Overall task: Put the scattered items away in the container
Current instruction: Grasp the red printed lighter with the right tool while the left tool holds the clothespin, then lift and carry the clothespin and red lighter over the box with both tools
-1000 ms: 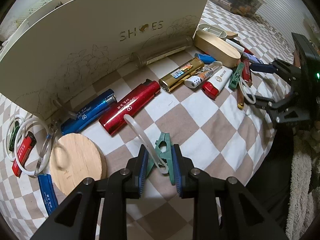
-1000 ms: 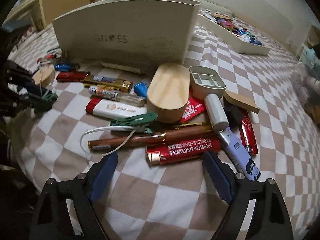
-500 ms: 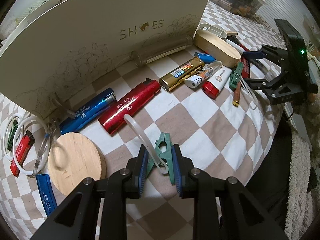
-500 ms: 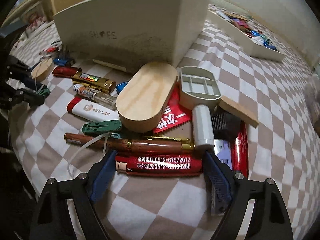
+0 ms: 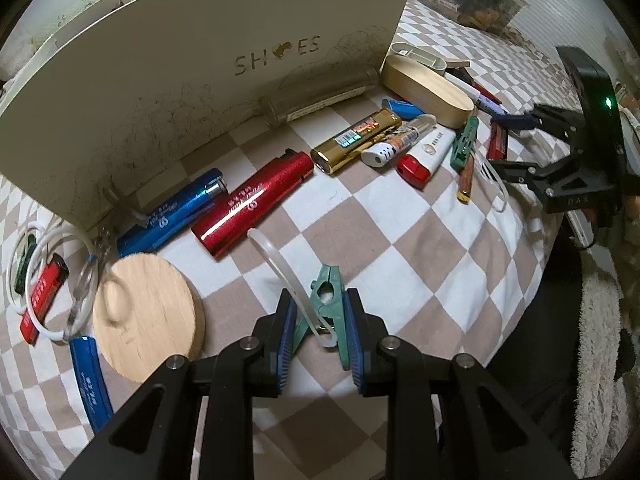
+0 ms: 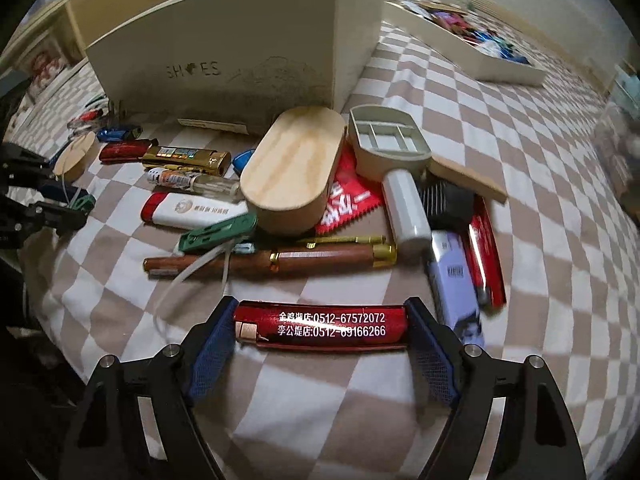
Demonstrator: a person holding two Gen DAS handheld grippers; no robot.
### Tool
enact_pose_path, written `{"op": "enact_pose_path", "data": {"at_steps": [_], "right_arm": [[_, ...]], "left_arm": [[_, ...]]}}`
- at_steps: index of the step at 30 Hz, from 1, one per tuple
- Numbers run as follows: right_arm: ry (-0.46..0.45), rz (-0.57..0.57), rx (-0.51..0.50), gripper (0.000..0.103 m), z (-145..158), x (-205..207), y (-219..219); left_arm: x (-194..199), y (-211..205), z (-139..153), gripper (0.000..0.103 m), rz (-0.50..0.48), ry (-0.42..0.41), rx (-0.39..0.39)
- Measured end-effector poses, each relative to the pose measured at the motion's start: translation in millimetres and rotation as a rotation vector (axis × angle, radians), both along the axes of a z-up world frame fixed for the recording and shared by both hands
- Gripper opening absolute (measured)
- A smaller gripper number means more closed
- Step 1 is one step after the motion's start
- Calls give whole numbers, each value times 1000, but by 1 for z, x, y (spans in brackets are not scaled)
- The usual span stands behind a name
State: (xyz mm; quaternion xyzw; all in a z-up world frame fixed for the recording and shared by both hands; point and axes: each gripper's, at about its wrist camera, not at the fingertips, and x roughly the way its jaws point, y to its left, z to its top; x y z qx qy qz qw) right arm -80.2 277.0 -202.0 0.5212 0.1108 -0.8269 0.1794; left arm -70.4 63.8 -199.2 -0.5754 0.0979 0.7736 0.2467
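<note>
My left gripper (image 5: pixel 318 332) is clamped on a green clothes peg (image 5: pixel 326 308), its blue pads (image 5: pixel 285 338) pressing both sides. The peg's long axis runs away from me along the fingers, its nose pointing far toward the shoe box (image 5: pixel 200 80), and a clear plastic loop (image 5: pixel 280 276) arches up from it to the left. The peg sits near the front edge of the checkered cloth (image 5: pixel 400 248).

Left of it lies a round wooden coaster (image 5: pixel 148 312). Beyond, a blue lighter (image 5: pixel 172 212) and a red glitter lighter (image 5: pixel 252 204) lie side by side, slanting from near left to far right, with a gold lighter (image 5: pixel 356 140) further right on the same slant.

In the right wrist view, my right gripper (image 6: pixel 320 332) straddles a red lighter (image 6: pixel 320 326) printed with white phone numbers. Its long axis lies crosswise, left to right, the metal head pointing left. Both pads (image 6: pixel 210 340) touch its ends, so the fingers are closed on it lengthwise. It rests near me on the cloth, apart from the pile beyond: a wooden pen (image 6: pixel 272 262) also lying crosswise, an oval wooden box (image 6: pixel 294 168), and a lilac lighter (image 6: pixel 456 284) to the right.
</note>
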Motion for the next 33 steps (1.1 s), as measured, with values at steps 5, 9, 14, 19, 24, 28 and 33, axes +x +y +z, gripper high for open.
{"op": "enact_pose_path", "data": {"at_steps": [5,9,14,19,24,28,33], "right_arm": [[-2,-59,-18,83,0,13,0],[-9,-107,-36,83,2,21,0],[-28,-122,-66,83,9,32,-5],[-52,-102,-98,83,14,44,-20],[-59,-70,-124,83,18,53,-39],[-42,-42,-135,83,24,50,-55],[-5,-29,-153,83,39,43,-67]], "left_arm": [[3,-1,1,24,12,-14,13],[5,0,3,24,14,-22,9],[7,-2,4,24,24,-40,31],[11,0,5,24,20,-52,43],[15,3,8,24,11,-54,49],[14,2,15,24,16,-42,67],[10,-7,32,24,44,-9,98]]}}
